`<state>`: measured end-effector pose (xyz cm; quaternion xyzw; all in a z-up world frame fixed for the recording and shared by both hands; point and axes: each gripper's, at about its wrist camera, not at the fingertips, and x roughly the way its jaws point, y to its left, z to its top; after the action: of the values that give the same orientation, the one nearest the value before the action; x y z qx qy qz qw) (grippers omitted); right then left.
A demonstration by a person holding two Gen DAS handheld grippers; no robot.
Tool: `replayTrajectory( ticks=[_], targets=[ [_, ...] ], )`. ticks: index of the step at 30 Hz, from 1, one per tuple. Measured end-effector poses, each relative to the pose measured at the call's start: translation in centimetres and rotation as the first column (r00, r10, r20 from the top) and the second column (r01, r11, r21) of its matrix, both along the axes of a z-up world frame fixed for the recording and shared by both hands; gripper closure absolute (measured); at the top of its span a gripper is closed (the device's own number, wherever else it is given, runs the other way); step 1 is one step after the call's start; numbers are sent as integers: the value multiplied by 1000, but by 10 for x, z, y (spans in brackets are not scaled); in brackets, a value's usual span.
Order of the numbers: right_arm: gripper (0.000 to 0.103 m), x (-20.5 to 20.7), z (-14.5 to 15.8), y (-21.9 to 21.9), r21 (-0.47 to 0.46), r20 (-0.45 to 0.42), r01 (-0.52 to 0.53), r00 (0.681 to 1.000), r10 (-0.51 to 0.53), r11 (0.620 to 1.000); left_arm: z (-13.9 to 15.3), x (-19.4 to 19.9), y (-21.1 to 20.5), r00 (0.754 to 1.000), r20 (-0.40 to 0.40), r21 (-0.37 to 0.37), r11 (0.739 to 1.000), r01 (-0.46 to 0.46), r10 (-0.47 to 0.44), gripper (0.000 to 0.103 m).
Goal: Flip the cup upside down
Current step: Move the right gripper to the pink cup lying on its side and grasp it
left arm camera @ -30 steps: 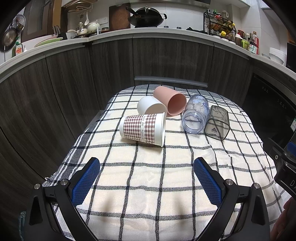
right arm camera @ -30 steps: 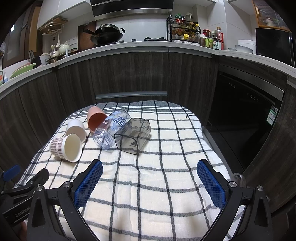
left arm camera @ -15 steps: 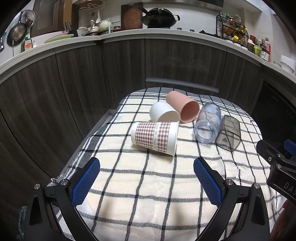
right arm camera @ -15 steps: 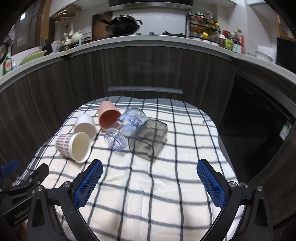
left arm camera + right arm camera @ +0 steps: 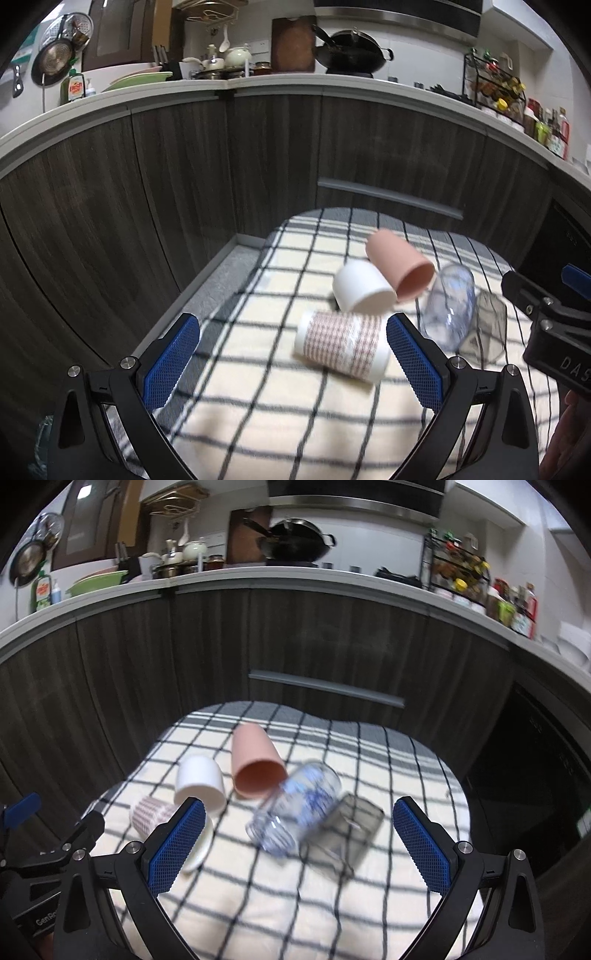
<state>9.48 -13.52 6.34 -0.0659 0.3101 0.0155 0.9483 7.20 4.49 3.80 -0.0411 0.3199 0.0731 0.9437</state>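
Note:
Several cups lie on their sides on a checked cloth (image 5: 280, 413): a houndstooth paper cup (image 5: 341, 347) (image 5: 149, 814), a white cup (image 5: 360, 290) (image 5: 199, 781), a pink cup (image 5: 400, 267) (image 5: 255, 762), a clear glass (image 5: 448, 308) (image 5: 295, 812) and a smoky grey cup (image 5: 485, 332) (image 5: 347, 829). My left gripper (image 5: 291, 363) is open and empty, just short of the houndstooth cup. My right gripper (image 5: 299, 845) is open and empty, just short of the clear glass and grey cup.
Dark wood cabinets (image 5: 184, 177) curve around the far and left sides of the table. A worktop (image 5: 295, 576) above holds a wok, kettle and bottles. A black oven front (image 5: 535, 760) stands on the right. The right gripper's body (image 5: 546, 321) shows at the right edge.
Both grippers have moved forward toward the cups and turned, so the cups sit closer and lower in each view. Jaws stay open. The cups have not moved.

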Motion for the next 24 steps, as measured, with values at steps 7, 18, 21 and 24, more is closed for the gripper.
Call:
replayTrajectory(
  ticks=[7,18,21,24],
  targets=[
    [1,54,6,16,-16,-64,-64,996,62,998,9,35,11,999,5,-29,998,-50,50,0],
    [1,148,-25,41,-43,-264,-146,956,130,988,-4,86,20,990,-60,-45,991,-127,124,0],
    [1,174,-34,47,-48,-308,-171,940,148,984,-8,99,25,983,-63,-55,983,-173,170,0],
    [2,200,-50,55,-73,-386,-195,910,153,978,-14,112,28,979,-79,-63,980,-191,186,0]
  ],
)
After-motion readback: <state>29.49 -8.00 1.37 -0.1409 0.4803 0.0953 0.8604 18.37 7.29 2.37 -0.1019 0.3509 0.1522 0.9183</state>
